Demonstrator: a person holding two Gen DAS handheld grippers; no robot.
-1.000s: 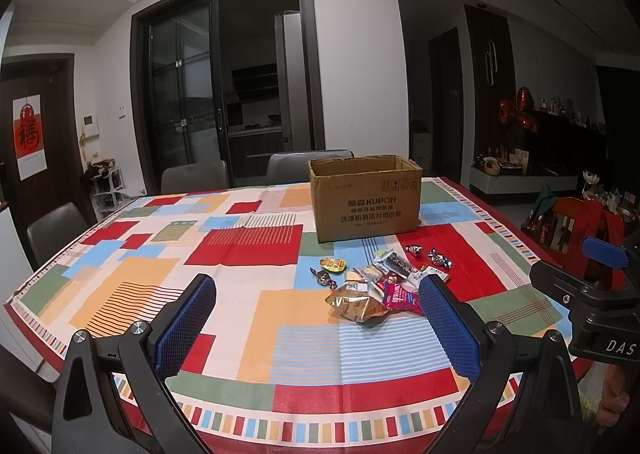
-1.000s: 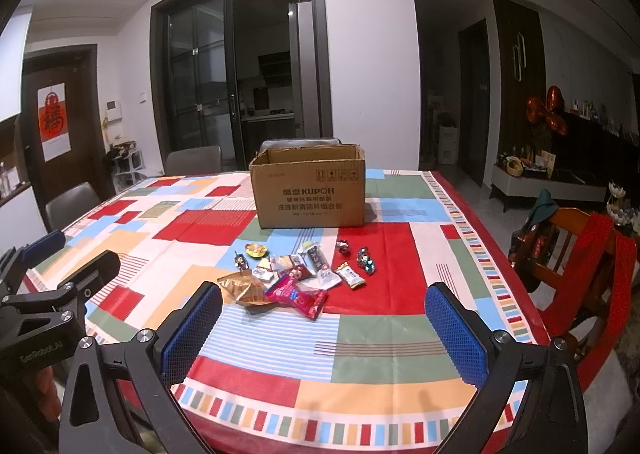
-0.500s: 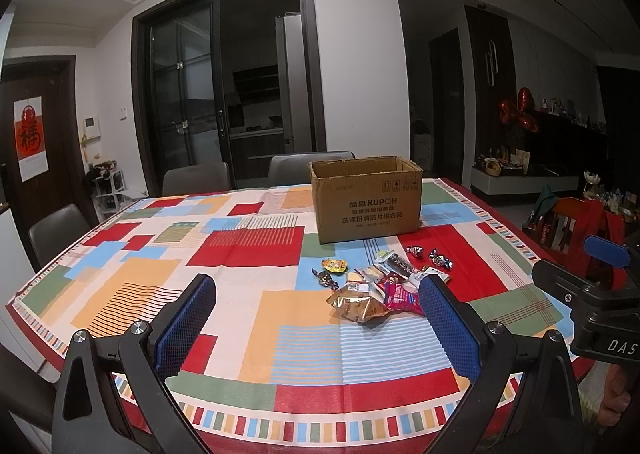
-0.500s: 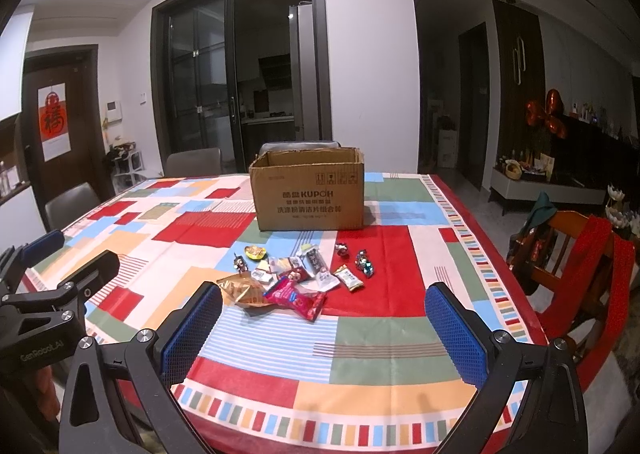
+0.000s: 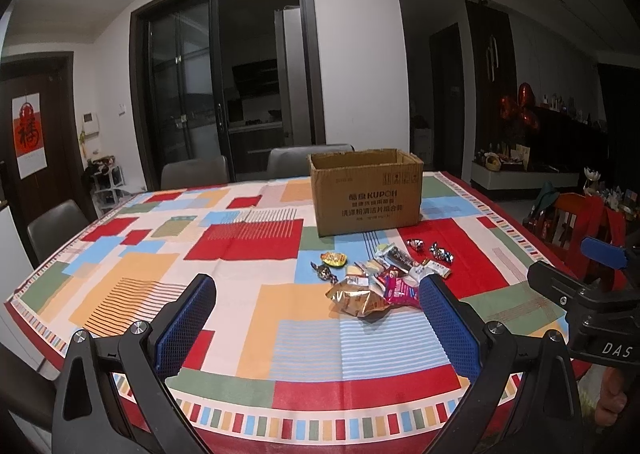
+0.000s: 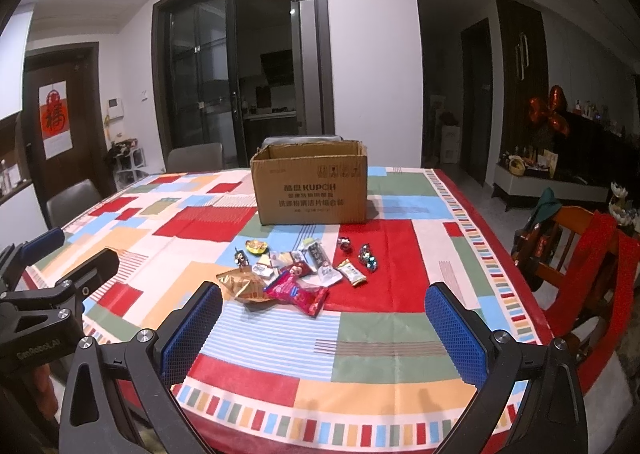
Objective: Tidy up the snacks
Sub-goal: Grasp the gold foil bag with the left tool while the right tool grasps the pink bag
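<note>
An open brown cardboard box [image 5: 366, 192] stands on the patchwork tablecloth [image 5: 240, 238]; it also shows in the right wrist view [image 6: 312, 186]. In front of it lies a pile of several snacks: a gold bag [image 5: 356, 298] [image 6: 244, 284], a pink packet [image 5: 400, 288] [image 6: 300, 292], a dark bar [image 6: 318, 254] and wrapped candies [image 6: 368, 256]. My left gripper [image 5: 316, 318] is open and empty, hovering near the table's front edge, short of the pile. My right gripper [image 6: 324, 328] is open and empty, also short of the pile.
Grey chairs [image 5: 196, 172] stand at the far side and one at the left [image 5: 56, 222]. A wooden chair with red cloth [image 6: 580, 254] stands right of the table. The right gripper's body [image 5: 588, 302] shows in the left view; the left gripper's body [image 6: 44, 302] shows in the right view.
Both views have drifted very slightly; the box and snacks sit a touch lower in frame. Nothing was taken hold of or moved.
</note>
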